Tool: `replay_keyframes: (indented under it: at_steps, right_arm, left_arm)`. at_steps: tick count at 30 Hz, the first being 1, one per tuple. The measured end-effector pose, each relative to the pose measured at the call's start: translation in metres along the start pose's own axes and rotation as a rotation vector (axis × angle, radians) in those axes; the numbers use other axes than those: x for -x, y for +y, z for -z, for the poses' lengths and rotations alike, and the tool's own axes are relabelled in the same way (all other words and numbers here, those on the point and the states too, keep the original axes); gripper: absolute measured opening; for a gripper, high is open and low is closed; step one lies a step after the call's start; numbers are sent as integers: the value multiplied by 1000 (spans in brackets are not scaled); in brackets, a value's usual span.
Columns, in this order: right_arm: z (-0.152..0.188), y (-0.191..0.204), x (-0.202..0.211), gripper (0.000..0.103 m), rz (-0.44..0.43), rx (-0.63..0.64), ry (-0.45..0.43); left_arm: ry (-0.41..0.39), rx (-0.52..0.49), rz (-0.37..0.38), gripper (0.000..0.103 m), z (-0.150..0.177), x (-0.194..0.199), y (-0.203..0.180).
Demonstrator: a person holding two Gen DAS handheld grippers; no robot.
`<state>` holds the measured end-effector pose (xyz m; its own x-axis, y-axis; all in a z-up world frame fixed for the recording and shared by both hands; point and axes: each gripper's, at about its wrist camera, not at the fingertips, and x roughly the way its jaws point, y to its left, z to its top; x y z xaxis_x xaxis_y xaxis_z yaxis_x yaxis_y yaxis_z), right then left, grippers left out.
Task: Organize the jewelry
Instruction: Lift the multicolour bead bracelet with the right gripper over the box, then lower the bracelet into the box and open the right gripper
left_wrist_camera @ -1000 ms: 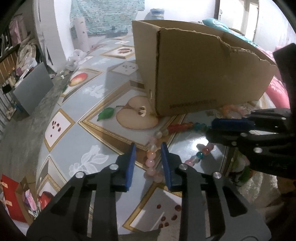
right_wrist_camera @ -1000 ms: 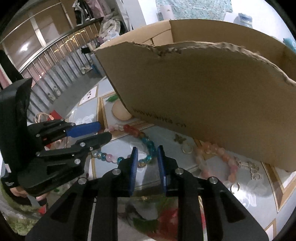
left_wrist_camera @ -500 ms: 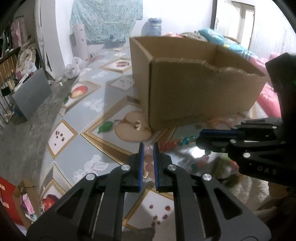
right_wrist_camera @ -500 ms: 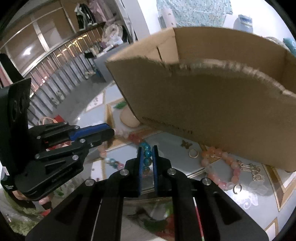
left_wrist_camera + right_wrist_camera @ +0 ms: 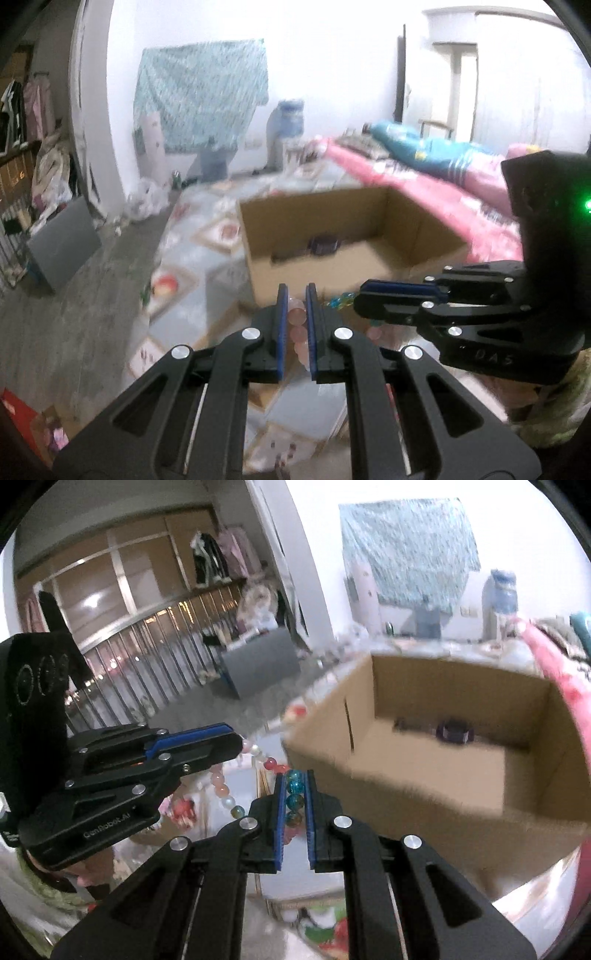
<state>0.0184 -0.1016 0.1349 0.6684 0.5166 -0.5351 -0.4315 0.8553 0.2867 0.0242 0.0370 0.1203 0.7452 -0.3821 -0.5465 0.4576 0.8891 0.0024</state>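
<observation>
Left gripper (image 5: pixel 294 295) clamped round pink beads and right gripper (image 5: pixel 295 781) clamped glassy teal beads of one bead strand (image 5: pixel 258 755), beside open corrugated cardboard box (image 5: pixel 424 786).

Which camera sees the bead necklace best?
The right wrist view: the bead necklace hangs from the left gripper to the right gripper. The left wrist view shows only pink beads and a blue glimpse.

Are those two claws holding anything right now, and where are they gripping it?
Both hold one bead necklace. The left gripper pinches its pink beads, the right gripper its blue-green beads; the strand hangs between them.
</observation>
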Motion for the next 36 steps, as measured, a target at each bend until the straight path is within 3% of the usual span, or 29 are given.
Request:
replay_keyframes:
  at_steps: [5,10,14,20,23,29,34,36]
  right_arm:
    - [-47,-33,-3,10,-26,-40,12]
    - [-75,-91,-40,10,-55,-176,149]
    - [-77,-128,-90,10,-98,-303,310]
    - [-73,-149,-146,10,-78,-372,483]
    - [-71,-158,-167,11,-104,-420,554]
    - [-73,-162,-165,11,-101,-440,516]
    - [-75,-163,-130,11,-112,-439,403]
    - [-74,-156,-104,11,-112,-416,332]
  left_arm:
    - [-36,-27,29,8,-51,-25,1]
    - [64,-40,24,9,-76,-87,6]
    - [179,-41,13,9,-71,-136,13]
    - [338,-75,-30,9,-61,-187,19]
    - [359,-100,-64,9,-58,-194,18]
    - [347,-83,-90,12,-59,-185,21]
    - [277,-79,-98,12,-61,-157,18]
    - [232,-69,-98,21,-59,-139,17]
